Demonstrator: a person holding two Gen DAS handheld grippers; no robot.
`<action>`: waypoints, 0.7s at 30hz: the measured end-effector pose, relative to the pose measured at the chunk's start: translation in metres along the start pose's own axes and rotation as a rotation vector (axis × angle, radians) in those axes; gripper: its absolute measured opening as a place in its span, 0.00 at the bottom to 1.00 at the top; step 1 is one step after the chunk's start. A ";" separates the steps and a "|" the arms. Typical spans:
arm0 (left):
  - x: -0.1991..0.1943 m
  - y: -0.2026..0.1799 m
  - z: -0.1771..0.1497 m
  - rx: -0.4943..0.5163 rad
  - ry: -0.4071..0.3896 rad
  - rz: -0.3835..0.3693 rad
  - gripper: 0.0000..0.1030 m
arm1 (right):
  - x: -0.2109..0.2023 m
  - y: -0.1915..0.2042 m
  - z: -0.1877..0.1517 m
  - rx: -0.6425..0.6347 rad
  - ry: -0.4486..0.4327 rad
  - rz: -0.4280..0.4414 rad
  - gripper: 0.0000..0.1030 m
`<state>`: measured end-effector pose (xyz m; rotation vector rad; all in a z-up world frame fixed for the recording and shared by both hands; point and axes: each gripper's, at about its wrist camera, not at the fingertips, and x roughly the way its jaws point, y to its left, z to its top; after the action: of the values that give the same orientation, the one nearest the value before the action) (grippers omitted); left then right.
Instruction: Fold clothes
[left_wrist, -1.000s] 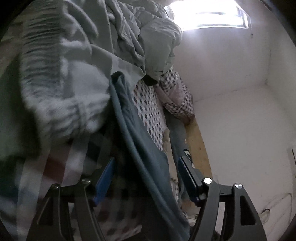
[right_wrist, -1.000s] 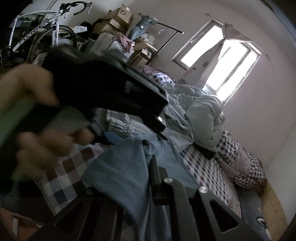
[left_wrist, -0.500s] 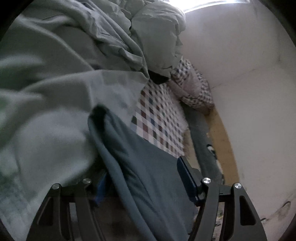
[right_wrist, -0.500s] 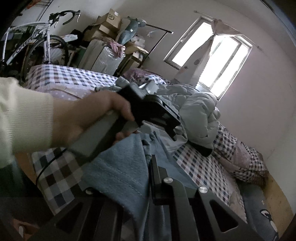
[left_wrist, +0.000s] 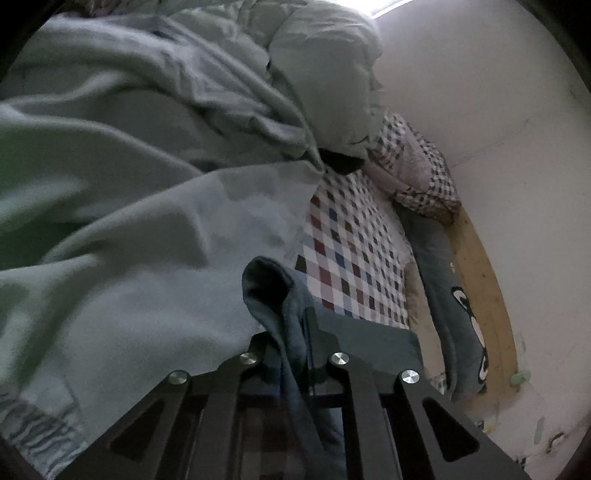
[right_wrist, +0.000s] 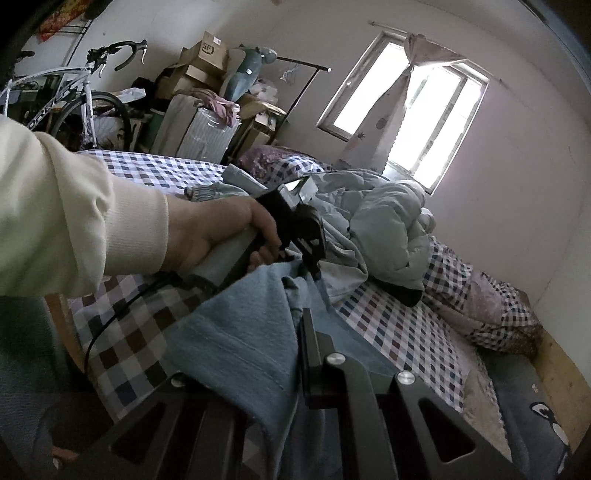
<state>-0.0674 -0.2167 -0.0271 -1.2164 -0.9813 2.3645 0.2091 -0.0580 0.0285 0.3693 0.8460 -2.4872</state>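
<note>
My left gripper (left_wrist: 295, 328) pinched a fold of the blue garment (left_wrist: 291, 295); my right gripper (right_wrist: 295, 332) clamped its other edge. The cloth hung between them above the checked bed (right_wrist: 399, 328).

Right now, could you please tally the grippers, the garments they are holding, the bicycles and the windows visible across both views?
Grippers: 2, the left gripper and the right gripper, each shut on cloth.
Held garments: 1, the blue garment.
Bicycles: 1, the white bicycle.
Windows: 1, the window.
Total: 5.
</note>
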 end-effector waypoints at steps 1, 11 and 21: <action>-0.005 -0.003 0.001 0.009 -0.001 0.004 0.07 | -0.003 0.000 0.000 0.002 -0.003 0.006 0.05; -0.072 -0.050 0.030 0.057 -0.076 0.008 0.05 | -0.052 -0.002 0.043 0.114 -0.113 0.091 0.05; -0.040 -0.100 0.020 0.072 -0.046 0.015 0.05 | -0.038 -0.040 0.005 0.416 -0.021 0.130 0.05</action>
<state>-0.0638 -0.1750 0.0744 -1.1516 -0.8955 2.4275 0.2197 -0.0196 0.0673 0.5176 0.2777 -2.5270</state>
